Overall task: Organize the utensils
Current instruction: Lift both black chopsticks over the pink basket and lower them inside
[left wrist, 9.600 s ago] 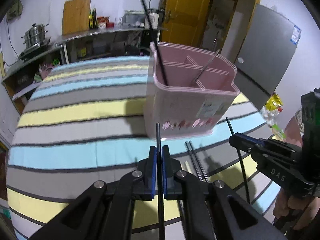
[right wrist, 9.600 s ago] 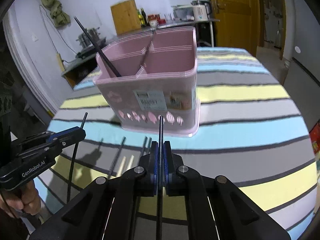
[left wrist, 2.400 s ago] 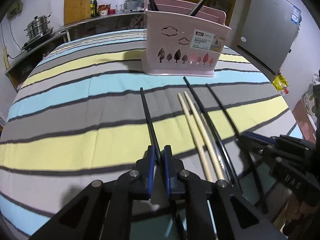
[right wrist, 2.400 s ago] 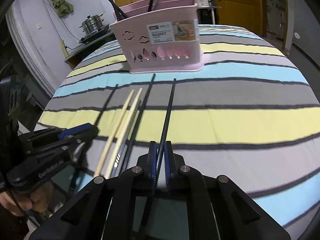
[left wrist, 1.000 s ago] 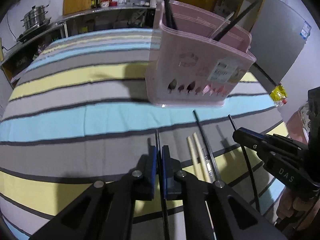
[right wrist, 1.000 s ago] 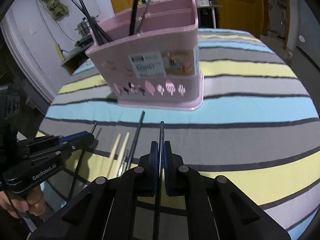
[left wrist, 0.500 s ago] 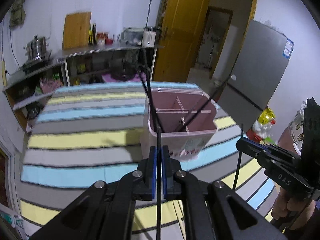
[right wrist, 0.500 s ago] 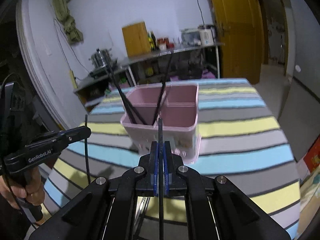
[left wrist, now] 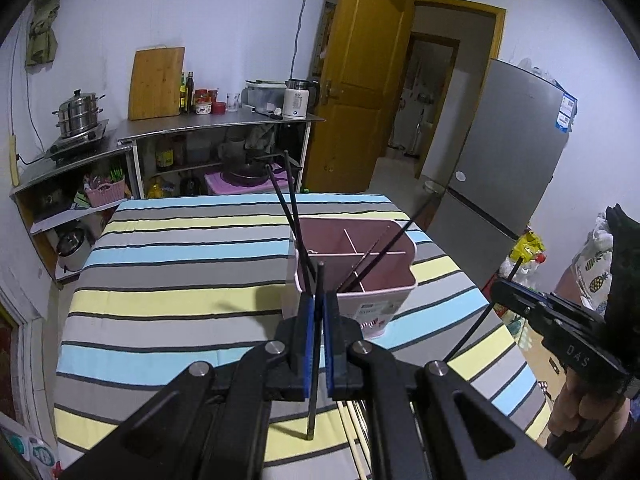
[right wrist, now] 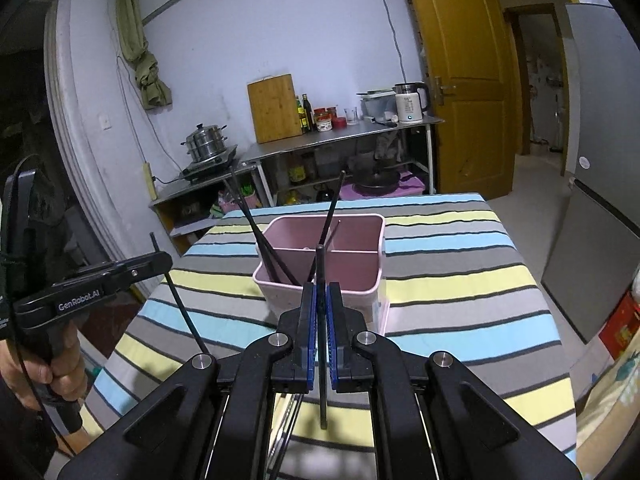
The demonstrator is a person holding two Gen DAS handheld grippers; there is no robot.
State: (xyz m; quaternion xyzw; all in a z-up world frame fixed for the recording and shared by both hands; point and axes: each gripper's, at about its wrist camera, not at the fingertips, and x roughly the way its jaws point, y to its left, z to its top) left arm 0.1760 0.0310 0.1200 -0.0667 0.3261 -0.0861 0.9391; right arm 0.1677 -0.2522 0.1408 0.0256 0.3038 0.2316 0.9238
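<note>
The left gripper [left wrist: 316, 312], a black two-finger claw with blue pads, is clamped tight on a thin black chopstick [left wrist: 314, 360] that runs nearly upright between its pads, the top end poking just above the fingertips and the lower end hanging free over the cloth. The right gripper [right wrist: 319, 308], of the same build, is likewise pinched shut on a second thin black chopstick [right wrist: 321, 340], also close to upright, its tip in line with the near wall of the holder. Each claw shows in the other's camera: the left one at the left edge of the right wrist view, carried by a bare hand [right wrist: 52, 364], and the right one at the right edge of the left wrist view. Both are held above the table, angled down towards a pink plastic utensil basket [left wrist: 394, 300] with inner dividers, which stands on the striped tablecloth [left wrist: 180, 280] of blue, yellow and grey bands. Several black chopsticks [left wrist: 290, 216] already lean in its compartments, two in the left part and others slanting across the right. Pale wooden chopsticks [left wrist: 352, 424] lie on the cloth below the left claw, mostly hidden by it. Beyond the table stand a steel shelf unit [left wrist: 216, 128] with a wooden cutting board [left wrist: 156, 80] and a steamer pot [left wrist: 78, 114], a yellow wooden door [left wrist: 360, 92] and a grey refrigerator [left wrist: 508, 152].
</note>
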